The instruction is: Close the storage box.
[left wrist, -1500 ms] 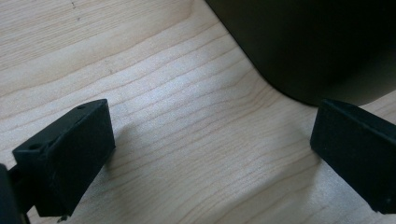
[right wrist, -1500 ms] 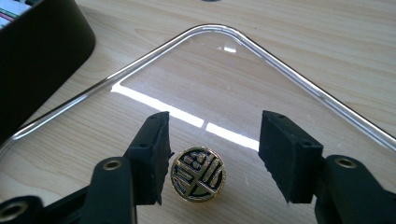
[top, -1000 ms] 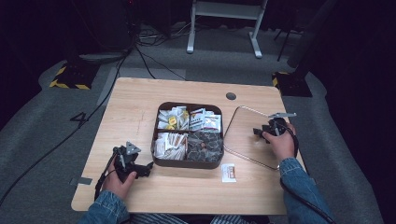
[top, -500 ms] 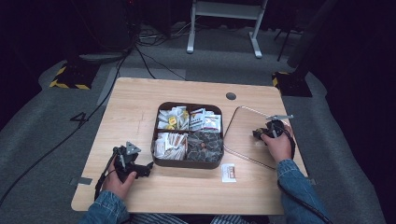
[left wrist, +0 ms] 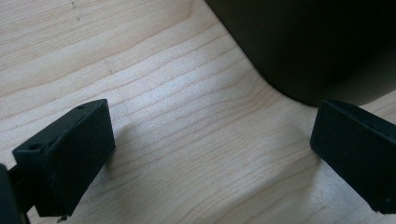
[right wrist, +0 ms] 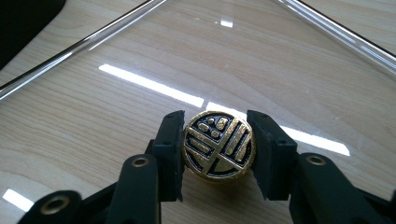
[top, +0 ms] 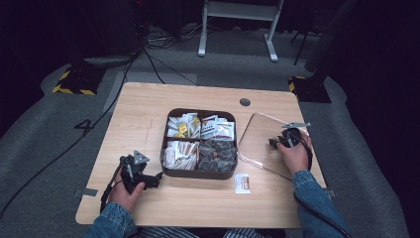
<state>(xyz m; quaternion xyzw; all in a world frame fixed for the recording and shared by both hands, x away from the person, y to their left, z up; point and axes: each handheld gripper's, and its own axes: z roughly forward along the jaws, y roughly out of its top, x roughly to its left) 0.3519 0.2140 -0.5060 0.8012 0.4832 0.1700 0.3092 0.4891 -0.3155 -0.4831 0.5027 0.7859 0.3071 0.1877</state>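
A clear lid (top: pixel 265 144) lies flat on the wooden table (top: pixel 148 109), at three o'clock from a dark tray (top: pixel 198 172) of packets. It looks rigid, slippery and probably glass. The right gripper (right wrist: pixel 217 148) clamps its round gold-and-black knob (right wrist: pixel 217 144), the natural handhold. The left gripper (left wrist: pixel 210 154) rests wide open at eight o'clock.
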